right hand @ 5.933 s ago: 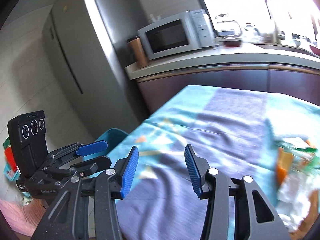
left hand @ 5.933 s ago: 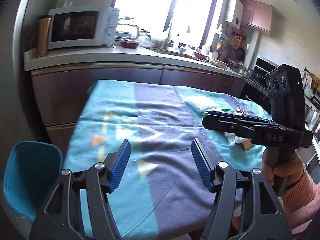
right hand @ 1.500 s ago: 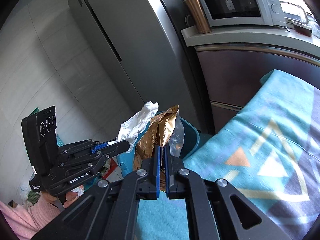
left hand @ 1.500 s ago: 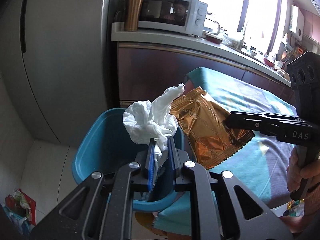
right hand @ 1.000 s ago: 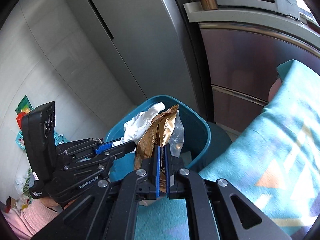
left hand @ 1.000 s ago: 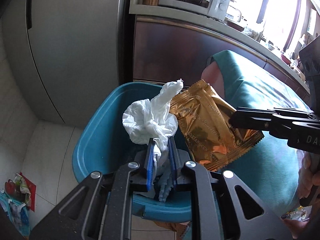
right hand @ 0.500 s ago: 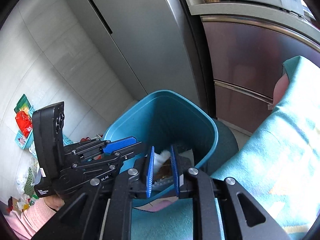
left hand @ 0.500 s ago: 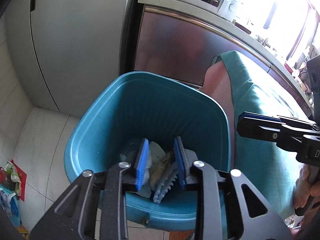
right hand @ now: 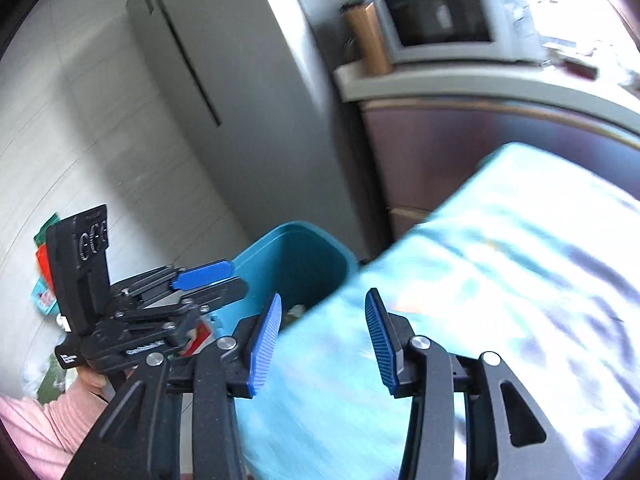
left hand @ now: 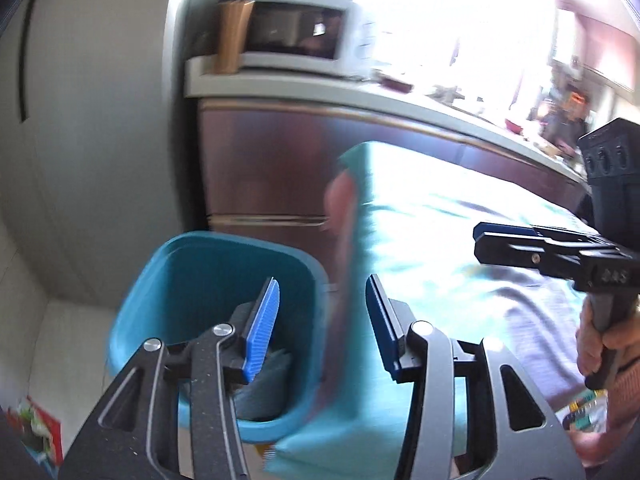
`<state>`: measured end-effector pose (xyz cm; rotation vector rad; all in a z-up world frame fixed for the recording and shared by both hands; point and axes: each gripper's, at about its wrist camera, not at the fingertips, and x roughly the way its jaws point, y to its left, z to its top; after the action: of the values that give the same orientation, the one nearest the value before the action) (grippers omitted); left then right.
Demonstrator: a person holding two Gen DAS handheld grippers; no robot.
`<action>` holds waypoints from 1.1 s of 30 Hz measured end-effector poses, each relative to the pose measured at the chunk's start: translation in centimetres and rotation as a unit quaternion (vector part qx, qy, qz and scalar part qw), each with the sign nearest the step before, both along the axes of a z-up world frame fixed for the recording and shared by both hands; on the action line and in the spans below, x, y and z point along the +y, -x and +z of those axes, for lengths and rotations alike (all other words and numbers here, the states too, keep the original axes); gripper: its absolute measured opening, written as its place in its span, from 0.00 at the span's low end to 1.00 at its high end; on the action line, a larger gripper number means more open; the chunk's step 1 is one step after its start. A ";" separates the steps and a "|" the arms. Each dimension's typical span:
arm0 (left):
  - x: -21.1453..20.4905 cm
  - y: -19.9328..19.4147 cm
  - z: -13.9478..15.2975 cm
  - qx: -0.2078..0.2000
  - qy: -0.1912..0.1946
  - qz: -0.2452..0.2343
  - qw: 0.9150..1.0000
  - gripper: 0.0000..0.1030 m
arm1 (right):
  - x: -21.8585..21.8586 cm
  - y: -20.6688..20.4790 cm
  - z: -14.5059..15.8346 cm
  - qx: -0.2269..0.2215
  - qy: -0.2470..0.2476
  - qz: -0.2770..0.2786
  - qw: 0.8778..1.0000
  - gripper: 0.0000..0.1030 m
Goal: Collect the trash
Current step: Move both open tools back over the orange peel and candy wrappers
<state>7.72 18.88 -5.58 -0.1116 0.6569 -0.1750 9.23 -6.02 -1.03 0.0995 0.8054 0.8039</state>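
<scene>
While both views are smeared by motion, the following is seen:

Writing: faint letters resembling "DAS" are carried on the right gripper (left hand: 500,240) body in the left wrist view; the white lettering on the left gripper (right hand: 224,280) body in the right wrist view is too blurred to be read.
Left gripper: released; its jaws have just been opening, and nothing is held between the blue pads (left hand: 262,332).
Right gripper: released likewise, jaws just opened, nothing between them.
Trash: pale scraps (right hand: 296,312) are glimpsed inside the teal bin (left hand: 208,256), which stands on the floor just beside the table's teal cloth (left hand: 440,240).
Change: the tissue and gold wrapper gripped a second ago are gone from both grippers; the bin, earlier filling the views, is now set lower and to the left.
Background: microwave (right hand: 436,24) and copper tumbler (right hand: 368,40) are seen on the counter.
</scene>
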 end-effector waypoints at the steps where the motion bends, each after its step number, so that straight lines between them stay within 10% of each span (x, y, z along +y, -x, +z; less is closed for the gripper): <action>1: -1.1 0.0 0.4 -0.005 0.003 -0.014 1.000 0.44 | -1.6 0.2 0.2 -0.004 0.000 -0.016 1.000 0.41; 19: -27.8 -0.8 0.3 0.016 0.007 -0.266 0.964 0.45 | -26.4 7.0 -1.9 0.003 -0.013 -0.292 0.956 0.41; 33: -36.5 -4.8 -1.8 0.079 -0.002 -0.294 0.953 0.45 | -32.6 7.7 -5.4 0.045 -0.028 -0.363 0.930 0.49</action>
<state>12.57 -17.67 -7.41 0.0793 0.8387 -0.7445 1.52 -38.61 -6.41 0.4600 0.7540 0.1183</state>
